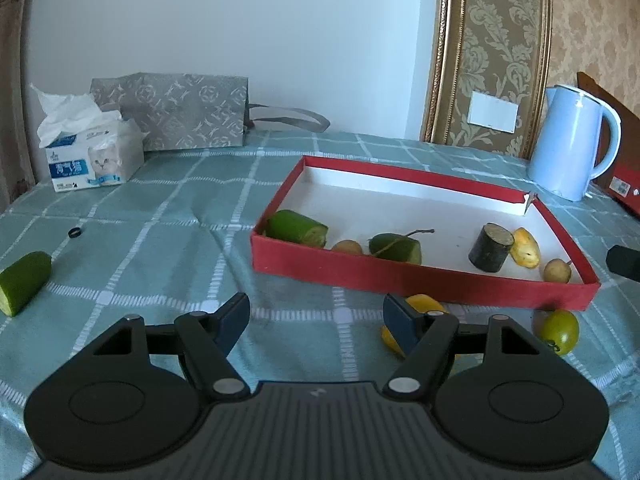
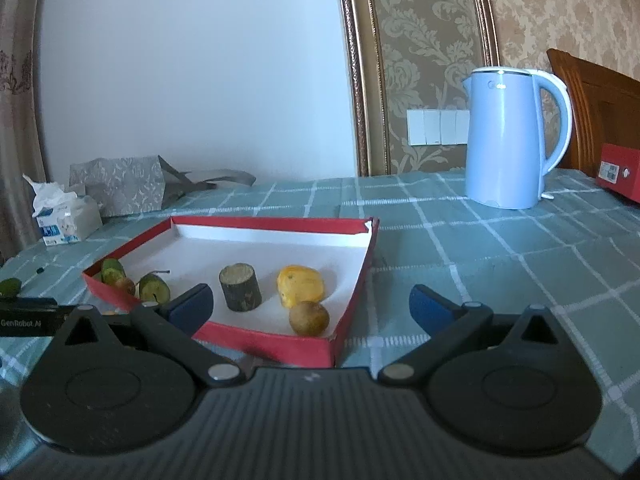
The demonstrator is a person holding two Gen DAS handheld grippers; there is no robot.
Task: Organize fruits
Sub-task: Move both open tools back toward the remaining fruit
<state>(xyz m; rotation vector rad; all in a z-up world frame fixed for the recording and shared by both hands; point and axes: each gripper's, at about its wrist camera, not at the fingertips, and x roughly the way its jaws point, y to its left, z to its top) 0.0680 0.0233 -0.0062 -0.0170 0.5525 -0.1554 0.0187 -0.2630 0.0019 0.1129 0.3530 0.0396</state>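
Note:
A red tray (image 1: 420,278) with a white floor holds two green cucumber pieces (image 1: 296,228), a dark cylinder (image 1: 490,252), a yellow fruit (image 1: 526,247) and two small brown fruits (image 1: 557,271). My left gripper (image 1: 316,316) is open and empty over the cloth in front of the tray. A yellow fruit (image 1: 420,304) lies behind its right finger and a green tomato (image 1: 560,332) lies to the right. A cut cucumber (image 1: 24,282) lies far left. My right gripper (image 2: 312,308) is open and empty above the tray's near corner (image 2: 332,350), close to a brown fruit (image 2: 309,318).
A light blue kettle (image 2: 508,136) stands at the back right beside a red box (image 2: 618,172). A tissue pack (image 1: 92,156) and a grey patterned bag (image 1: 180,112) stand at the back left. A small black ring (image 1: 75,233) lies on the checked tablecloth.

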